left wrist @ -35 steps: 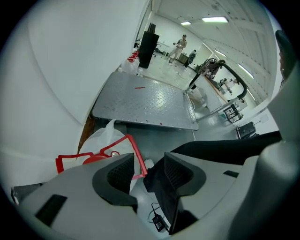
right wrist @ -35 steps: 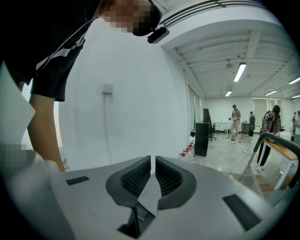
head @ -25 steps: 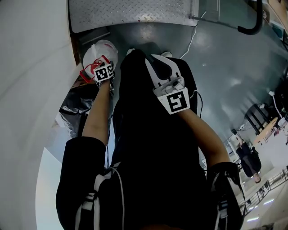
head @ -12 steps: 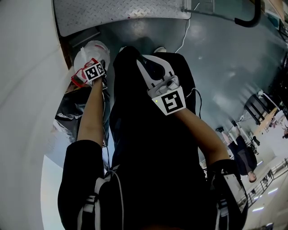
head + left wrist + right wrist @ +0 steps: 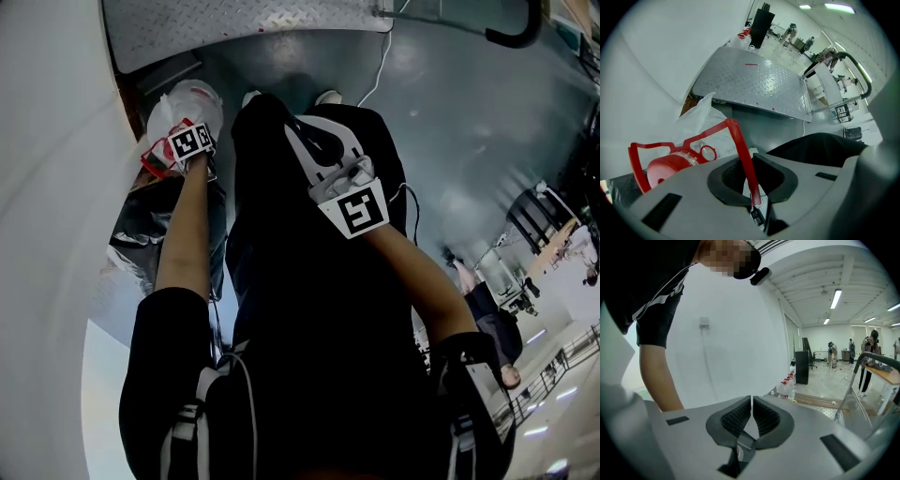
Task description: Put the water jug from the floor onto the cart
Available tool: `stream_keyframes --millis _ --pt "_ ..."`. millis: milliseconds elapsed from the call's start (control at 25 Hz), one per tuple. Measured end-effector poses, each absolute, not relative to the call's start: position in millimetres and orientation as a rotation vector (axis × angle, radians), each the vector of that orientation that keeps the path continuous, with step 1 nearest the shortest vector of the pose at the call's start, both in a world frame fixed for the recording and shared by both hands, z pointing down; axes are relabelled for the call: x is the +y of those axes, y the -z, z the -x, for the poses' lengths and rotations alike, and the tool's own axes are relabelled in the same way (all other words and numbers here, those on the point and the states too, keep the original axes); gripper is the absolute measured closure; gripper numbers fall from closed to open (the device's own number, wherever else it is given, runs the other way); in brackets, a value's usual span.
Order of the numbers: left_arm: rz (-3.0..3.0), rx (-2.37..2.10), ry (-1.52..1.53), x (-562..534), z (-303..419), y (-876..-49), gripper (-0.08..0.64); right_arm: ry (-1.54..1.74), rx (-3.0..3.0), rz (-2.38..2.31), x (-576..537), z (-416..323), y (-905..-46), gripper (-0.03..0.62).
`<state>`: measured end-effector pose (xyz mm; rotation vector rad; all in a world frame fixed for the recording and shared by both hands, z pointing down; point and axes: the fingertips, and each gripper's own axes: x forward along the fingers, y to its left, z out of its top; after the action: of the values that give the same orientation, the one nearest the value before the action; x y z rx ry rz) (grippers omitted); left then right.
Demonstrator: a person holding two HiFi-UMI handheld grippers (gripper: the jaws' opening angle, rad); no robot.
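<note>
The water jug (image 5: pixel 192 101) is clear plastic with a red cap (image 5: pixel 670 168) and a red carrying handle (image 5: pixel 739 147). It stands on the floor by the white wall, just before the cart's diamond-plate deck (image 5: pixel 244 23). My left gripper (image 5: pixel 176 155) points steeply down onto it. Its jaws have just been closing, and the handle's red strip runs between the pads of the left gripper (image 5: pixel 752 190), which pinch it. My right gripper (image 5: pixel 319 136) hangs in front of the person's dark trousers. In its own view the right gripper (image 5: pixel 752 414) is shut on nothing.
A curved white wall (image 5: pixel 47 187) bounds the left side. A dark shiny bag (image 5: pixel 150 225) lies on the floor beside the jug. The cart's black push handle (image 5: pixel 516 33) rises at the far right, and a white cable (image 5: pixel 380 66) trails over the grey floor. People and desks stand far off.
My left gripper has sunk a little onto the jug's red handle. The right gripper has barely shifted, and the jug has stayed in place.
</note>
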<state>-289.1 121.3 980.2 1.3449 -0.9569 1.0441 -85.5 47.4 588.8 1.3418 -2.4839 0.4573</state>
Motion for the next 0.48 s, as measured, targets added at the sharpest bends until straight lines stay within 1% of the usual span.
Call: stream_keyframes --millis 320,480 --pt "-1.235 -0.992 -1.008 142 319 -956 0.514 -0.419 -2.543 -1.286 64 97 -561 0.572" --pt "-1.213 -1.01 -1.0 159 331 -943 0.512 -0.45 -2.537 -1.289 76 91 -549 0.572"
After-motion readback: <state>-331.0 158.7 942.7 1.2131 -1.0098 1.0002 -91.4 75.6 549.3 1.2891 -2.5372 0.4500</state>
